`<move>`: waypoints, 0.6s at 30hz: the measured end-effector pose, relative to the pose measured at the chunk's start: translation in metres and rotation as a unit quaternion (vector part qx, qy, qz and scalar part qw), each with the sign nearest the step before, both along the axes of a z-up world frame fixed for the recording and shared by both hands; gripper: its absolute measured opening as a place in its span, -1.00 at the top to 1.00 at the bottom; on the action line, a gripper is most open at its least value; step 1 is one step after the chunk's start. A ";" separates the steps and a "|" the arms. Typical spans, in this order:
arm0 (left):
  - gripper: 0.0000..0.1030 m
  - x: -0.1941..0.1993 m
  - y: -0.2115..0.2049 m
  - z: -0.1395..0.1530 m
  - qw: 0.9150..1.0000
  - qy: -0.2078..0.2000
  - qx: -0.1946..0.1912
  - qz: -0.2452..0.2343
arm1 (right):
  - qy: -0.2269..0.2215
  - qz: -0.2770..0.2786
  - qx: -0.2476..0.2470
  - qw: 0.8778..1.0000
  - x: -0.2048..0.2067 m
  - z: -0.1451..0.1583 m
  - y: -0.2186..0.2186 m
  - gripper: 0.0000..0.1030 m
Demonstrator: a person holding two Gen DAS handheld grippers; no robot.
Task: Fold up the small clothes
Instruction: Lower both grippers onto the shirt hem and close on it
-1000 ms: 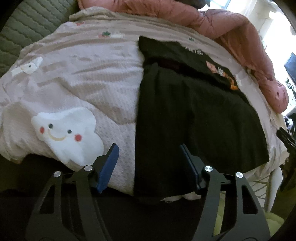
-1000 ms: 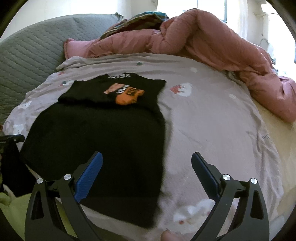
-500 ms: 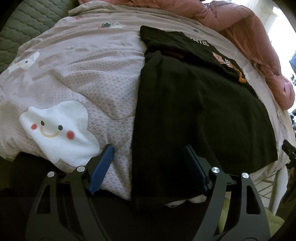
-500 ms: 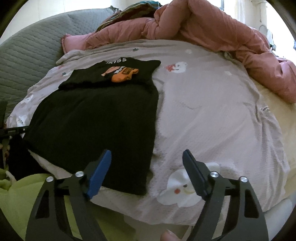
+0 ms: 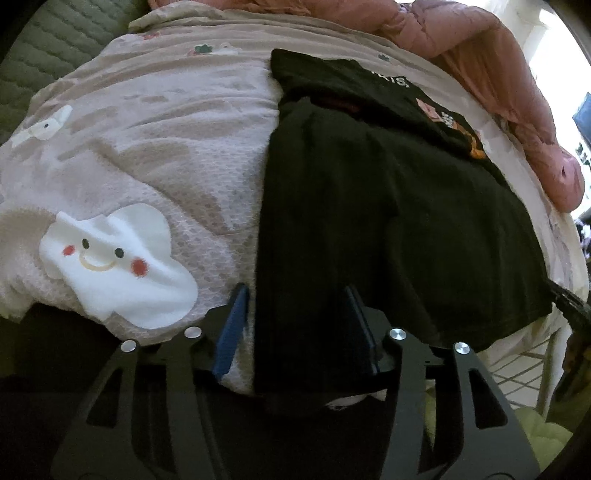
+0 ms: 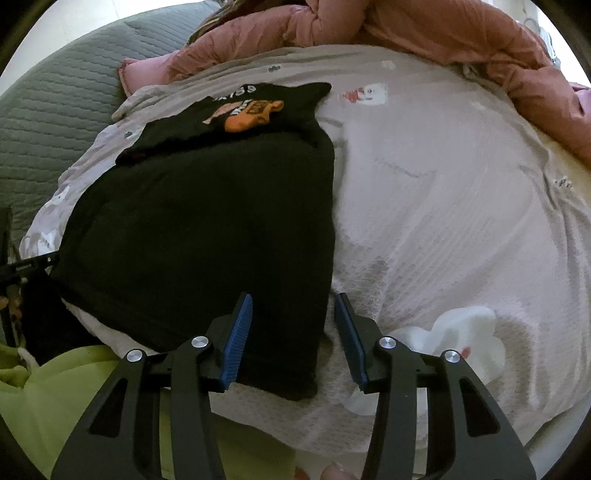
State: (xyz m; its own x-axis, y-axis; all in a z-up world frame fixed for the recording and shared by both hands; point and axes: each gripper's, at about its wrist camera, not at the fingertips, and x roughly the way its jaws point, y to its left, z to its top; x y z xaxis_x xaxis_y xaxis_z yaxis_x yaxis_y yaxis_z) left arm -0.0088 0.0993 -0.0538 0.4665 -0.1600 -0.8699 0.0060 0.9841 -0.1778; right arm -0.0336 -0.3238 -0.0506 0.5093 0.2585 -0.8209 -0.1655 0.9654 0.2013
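Observation:
A black T-shirt (image 5: 388,221) lies flat on the bed, its orange print (image 6: 251,114) at the far end. My left gripper (image 5: 297,326) sits low at the shirt's near left corner; its jaws are closing with the shirt's left edge and hem between them, and the blue pads (image 5: 236,325) still stand apart. In the right wrist view the same T-shirt (image 6: 207,229) spreads to the left. My right gripper (image 6: 294,332) is at its near right corner, jaws closing, the shirt's right edge between them and one pad (image 6: 240,332) over the cloth.
A pale pink-beige blanket (image 5: 166,129) with white cloud patches (image 5: 114,262) covers the bed. A bunched pink duvet (image 6: 406,29) lies along the far side, with a grey quilted surface (image 6: 55,110) behind. Lime-green fabric (image 6: 55,387) hangs below the bed's near edge.
Both grippers' jaws have narrowed around the shirt's near corners. The right gripper has sunk closer to the bed; the left has hardly moved.

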 end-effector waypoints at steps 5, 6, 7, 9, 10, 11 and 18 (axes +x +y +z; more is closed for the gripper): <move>0.58 0.000 0.009 -0.001 1.000 -0.002 -0.006 0.008 | -0.003 0.006 0.010 1.000 0.001 0.001 -0.003 0.81; 0.82 0.000 0.012 0.000 1.000 -0.004 -0.014 0.012 | -0.006 0.008 0.010 1.000 0.000 0.003 -0.004 0.83; 0.93 -0.002 0.015 0.002 1.000 -0.007 -0.021 0.013 | -0.010 0.009 0.007 1.000 -0.001 0.005 -0.003 0.84; 0.94 -0.005 0.019 0.008 0.999 -0.014 -0.030 0.011 | -0.020 0.015 0.002 1.000 -0.004 0.012 -0.004 0.85; 0.94 -0.007 0.020 0.012 0.999 -0.019 -0.034 0.011 | -0.026 0.016 0.000 1.000 -0.004 0.016 -0.004 0.85; 0.94 -0.009 0.022 0.015 0.999 -0.023 -0.037 0.011 | -0.035 0.017 -0.003 0.999 -0.006 0.021 -0.006 0.85; 0.93 -0.013 0.017 0.012 1.000 -0.014 -0.019 0.002 | -0.036 0.023 -0.019 0.999 -0.011 0.024 -0.014 0.87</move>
State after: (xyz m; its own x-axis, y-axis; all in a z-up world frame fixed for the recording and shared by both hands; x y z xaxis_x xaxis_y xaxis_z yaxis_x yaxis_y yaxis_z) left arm -0.0218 0.1160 -0.0420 0.4911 -0.1897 -0.8502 0.0068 0.9768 -0.2140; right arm -0.0444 -0.3378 -0.0268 0.5558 0.2531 -0.7918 -0.2231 0.9630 0.1512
